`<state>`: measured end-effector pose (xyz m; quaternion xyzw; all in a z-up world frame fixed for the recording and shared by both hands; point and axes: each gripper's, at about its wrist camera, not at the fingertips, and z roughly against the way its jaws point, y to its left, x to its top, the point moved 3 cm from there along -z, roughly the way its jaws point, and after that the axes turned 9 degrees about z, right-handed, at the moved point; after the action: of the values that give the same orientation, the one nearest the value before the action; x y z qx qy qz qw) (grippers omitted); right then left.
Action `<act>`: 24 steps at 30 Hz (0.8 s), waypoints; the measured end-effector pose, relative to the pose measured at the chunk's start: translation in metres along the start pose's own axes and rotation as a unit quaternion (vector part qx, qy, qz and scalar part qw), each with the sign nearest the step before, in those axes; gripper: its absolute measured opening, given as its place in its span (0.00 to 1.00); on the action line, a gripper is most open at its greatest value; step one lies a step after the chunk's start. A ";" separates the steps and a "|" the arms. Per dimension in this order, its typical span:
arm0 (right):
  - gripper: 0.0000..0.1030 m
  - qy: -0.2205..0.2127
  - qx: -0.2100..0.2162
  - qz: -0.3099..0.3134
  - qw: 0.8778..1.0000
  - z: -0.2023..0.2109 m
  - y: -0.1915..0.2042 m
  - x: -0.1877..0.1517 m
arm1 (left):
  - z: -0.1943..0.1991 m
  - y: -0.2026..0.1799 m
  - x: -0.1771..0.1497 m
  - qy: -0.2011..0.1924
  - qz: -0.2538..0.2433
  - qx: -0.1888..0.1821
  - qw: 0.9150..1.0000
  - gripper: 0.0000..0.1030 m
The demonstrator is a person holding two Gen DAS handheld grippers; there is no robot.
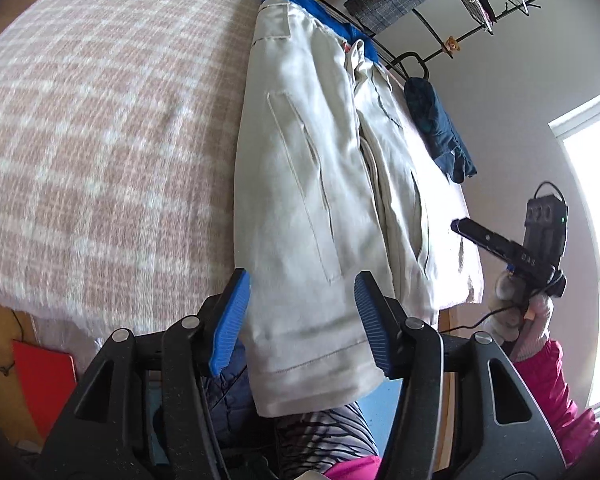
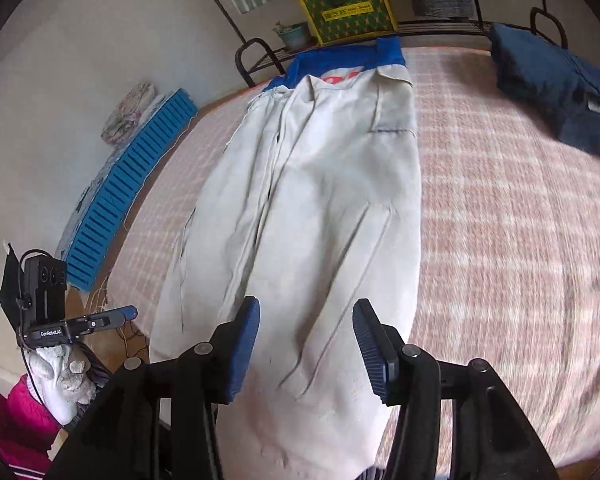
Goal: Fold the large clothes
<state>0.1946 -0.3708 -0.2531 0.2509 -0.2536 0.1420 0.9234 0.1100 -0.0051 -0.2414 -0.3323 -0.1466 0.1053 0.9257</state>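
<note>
Jaws parted, cream jacket (image 2: 312,216) lies lengthwise (collar far).

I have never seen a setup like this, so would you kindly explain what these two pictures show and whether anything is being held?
No robot here: a person carries a hand-held two-finger tool in each hand, each with a camera looking along its fingers. One picture is from the left tool, the other from the right tool; each also glimpses the other. On the pink checked blanket lies a cream jacket with a blue collar, folded lengthwise, and a dark blue garment beyond it. Both tools stand open above the jacket, holding nothing.
</note>
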 end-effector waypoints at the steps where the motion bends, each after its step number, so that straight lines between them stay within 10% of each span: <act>1: 0.50 -0.002 0.005 -0.016 1.000 0.005 -0.002 -0.015 | -0.001 0.005 -0.006 0.005 0.007 -0.001 1.000 0.59; 11: 0.45 0.018 0.143 -0.026 0.989 -0.008 0.065 -0.060 | -0.023 0.034 -0.036 0.035 0.066 0.004 0.997 0.62; 15: 0.44 0.070 0.126 0.005 0.990 -0.045 0.091 -0.066 | -0.035 0.037 -0.043 0.059 0.083 -0.010 0.995 0.62; 19: 0.11 0.100 0.135 0.006 0.986 -0.074 0.101 -0.072 | -0.046 0.038 -0.047 0.076 0.091 -0.028 0.993 0.62; 24: 0.03 0.071 0.175 -0.005 0.982 -0.069 0.121 -0.072 | -0.038 0.024 -0.052 0.066 0.051 -0.003 0.997 0.29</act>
<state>0.1155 -0.2429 -0.2959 0.3991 -0.1577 0.1971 0.8815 0.0718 -0.0242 -0.2952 -0.3486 -0.0684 0.1298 0.9257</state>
